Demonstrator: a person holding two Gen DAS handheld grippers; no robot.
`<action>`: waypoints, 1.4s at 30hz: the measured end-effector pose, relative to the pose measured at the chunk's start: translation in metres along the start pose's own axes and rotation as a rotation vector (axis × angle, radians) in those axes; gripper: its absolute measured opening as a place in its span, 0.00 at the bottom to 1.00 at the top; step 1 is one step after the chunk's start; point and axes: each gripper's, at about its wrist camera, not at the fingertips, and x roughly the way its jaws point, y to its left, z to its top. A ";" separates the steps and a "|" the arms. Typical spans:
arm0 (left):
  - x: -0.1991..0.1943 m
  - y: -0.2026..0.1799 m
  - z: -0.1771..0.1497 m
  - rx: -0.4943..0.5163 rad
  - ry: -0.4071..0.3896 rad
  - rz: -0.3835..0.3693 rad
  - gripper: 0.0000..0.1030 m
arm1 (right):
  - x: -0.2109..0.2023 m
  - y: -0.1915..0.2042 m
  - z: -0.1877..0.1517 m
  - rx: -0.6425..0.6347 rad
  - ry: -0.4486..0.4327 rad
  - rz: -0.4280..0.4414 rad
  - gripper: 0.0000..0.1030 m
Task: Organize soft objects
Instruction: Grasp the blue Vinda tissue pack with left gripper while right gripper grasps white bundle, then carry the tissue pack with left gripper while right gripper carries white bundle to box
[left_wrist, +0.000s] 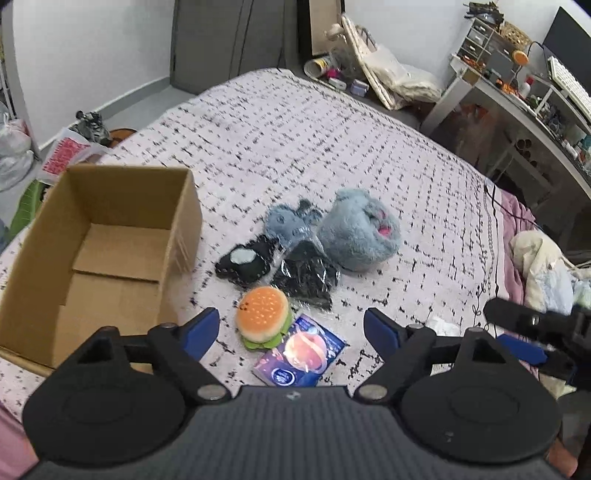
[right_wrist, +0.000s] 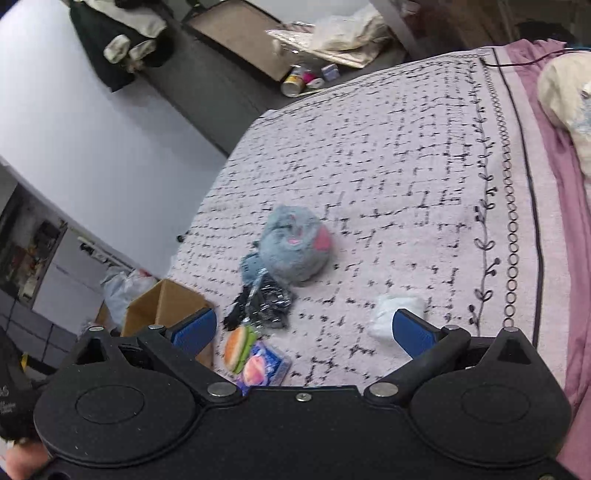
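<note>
Both grippers spread wide, holding nothing: left gripper over the burger toy, right gripper above the bed, cardboard box at the bed's edge.

The left wrist fisheye looks down and forward over the bed from close above, the open cardboard box at its left, the desk in its upper right. The right wrist fisheye looks from further right (its horizon tilted), the box at lower left. Both share the blue round plush, burger plush and patterned blanket.
</note>
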 end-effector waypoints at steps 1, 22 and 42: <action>0.004 -0.001 -0.003 0.002 0.011 -0.007 0.81 | 0.001 -0.002 0.001 0.006 0.004 -0.017 0.99; 0.077 -0.009 -0.043 0.109 0.096 0.052 0.82 | 0.067 -0.010 -0.004 -0.056 0.121 -0.285 0.89; 0.068 -0.011 -0.054 0.102 0.061 0.061 0.60 | 0.067 -0.004 -0.016 -0.121 0.080 -0.325 0.46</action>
